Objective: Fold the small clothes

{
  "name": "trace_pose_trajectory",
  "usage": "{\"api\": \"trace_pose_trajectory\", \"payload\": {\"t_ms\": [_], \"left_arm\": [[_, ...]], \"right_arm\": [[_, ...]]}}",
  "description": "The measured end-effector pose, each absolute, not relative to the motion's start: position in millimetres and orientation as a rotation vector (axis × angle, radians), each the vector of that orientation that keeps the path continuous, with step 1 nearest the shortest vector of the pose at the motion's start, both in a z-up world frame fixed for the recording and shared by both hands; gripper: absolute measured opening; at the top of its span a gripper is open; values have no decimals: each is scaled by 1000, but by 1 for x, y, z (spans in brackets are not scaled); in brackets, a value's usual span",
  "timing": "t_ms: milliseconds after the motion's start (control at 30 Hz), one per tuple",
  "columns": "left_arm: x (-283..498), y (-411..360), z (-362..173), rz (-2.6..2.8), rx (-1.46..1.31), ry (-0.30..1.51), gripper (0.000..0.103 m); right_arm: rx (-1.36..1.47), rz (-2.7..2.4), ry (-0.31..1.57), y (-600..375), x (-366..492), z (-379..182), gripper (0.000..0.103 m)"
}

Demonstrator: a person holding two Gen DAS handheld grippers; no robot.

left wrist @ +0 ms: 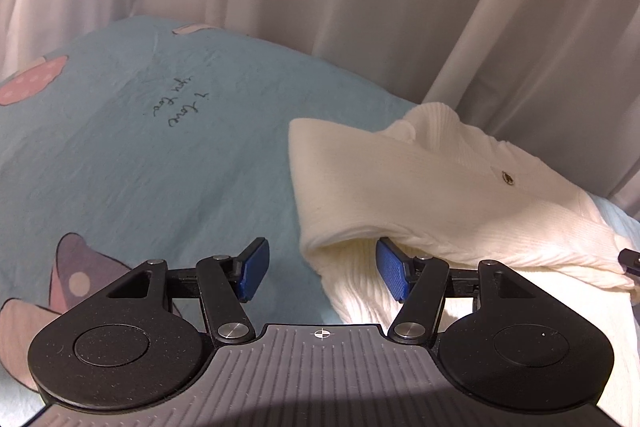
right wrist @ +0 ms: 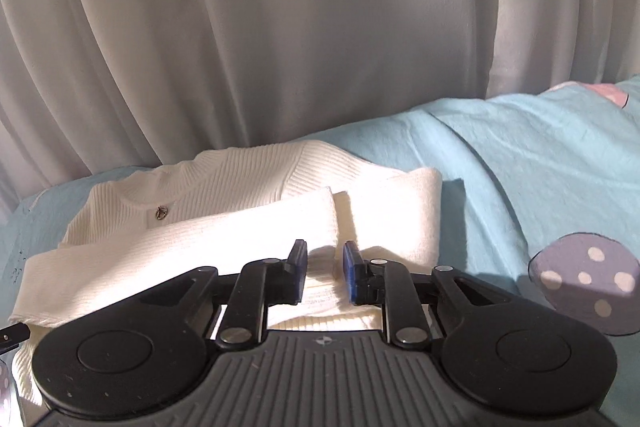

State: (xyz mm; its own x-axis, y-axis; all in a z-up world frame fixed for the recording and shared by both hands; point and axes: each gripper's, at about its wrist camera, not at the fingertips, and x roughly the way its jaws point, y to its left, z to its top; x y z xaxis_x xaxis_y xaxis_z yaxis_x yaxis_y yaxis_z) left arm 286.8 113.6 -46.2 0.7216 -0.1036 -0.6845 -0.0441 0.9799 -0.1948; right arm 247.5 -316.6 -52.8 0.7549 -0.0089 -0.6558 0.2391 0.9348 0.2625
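The white knit sweater is lying sleeve-folded on the bed, its length running away towards the curtain, with the left hand-held gripper standing wide astride its folded left edge and the right hand-held gripper hovering narrow and empty over its near hem.

Bedsheet: light blue, slightly wrinkled, covering the whole surface
Print: pink and purple spotted mushroom shapes, dark handwritten script
Curtain: pale, hanging in long vertical folds behind the far edge
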Motion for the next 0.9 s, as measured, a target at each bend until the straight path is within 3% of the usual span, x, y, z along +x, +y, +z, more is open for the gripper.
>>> {"api": "trace_pose_trajectory", "payload": {"t_ms": [133, 233, 433, 567, 733, 900], "left_arm": [[291, 109, -48, -29, -181, 771, 64], [294, 107, -49, -24, -176, 775, 64], [297, 107, -51, 2, -154, 759, 63], [301, 108, -55, 7, -138, 776, 63], [299, 113, -52, 6, -163, 771, 63], [301, 110, -53, 10, -164, 776, 62]], "right_arm": [[362, -111, 707, -313, 256, -60, 23], [307, -97, 695, -304, 260, -59, 6], [214, -241, 540, -308, 239, -39, 5], [278, -247, 668, -325, 242, -57, 10], [505, -156, 592, -338, 217, -49, 23], [781, -57, 625, -346, 220, -66, 23]]}}
